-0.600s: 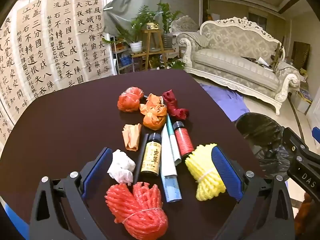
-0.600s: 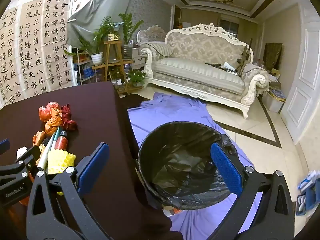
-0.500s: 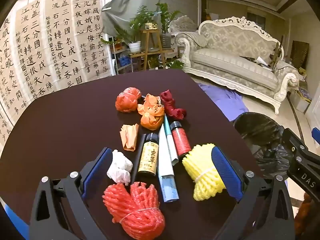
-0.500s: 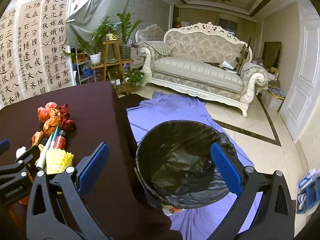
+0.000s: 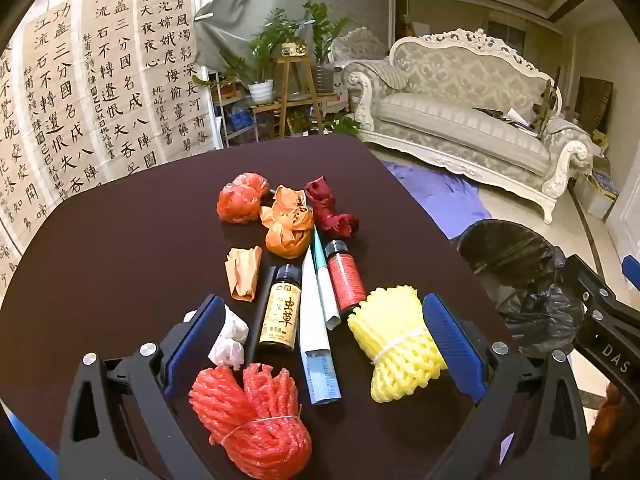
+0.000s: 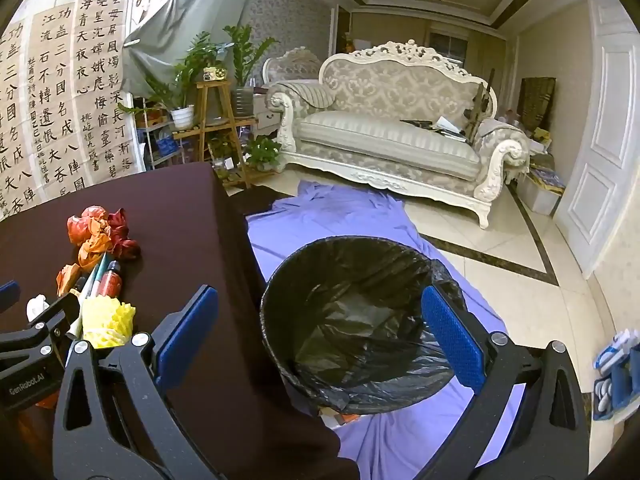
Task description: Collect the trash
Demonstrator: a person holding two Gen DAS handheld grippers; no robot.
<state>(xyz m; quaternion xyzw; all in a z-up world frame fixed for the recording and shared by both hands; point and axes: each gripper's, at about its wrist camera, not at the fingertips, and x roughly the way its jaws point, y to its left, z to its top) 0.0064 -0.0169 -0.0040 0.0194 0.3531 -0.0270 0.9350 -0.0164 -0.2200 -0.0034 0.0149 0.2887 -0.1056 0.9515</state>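
Trash (image 5: 288, 284) lies on the table (image 5: 120, 248), bottles and tubes pointing lengthwise away; left gripper (image 5: 324, 344) and right gripper (image 6: 320, 328) gape, empty.

Left gripper (image 5: 320, 340), black frame, blue ribbed pads, silver screws; right gripper (image 6: 320, 332) alike

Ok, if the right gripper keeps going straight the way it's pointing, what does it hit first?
Probably the black-lined trash bin: its open mouth sits between the right gripper's open fingers. Nothing shows in between, though depth is hard to judge.
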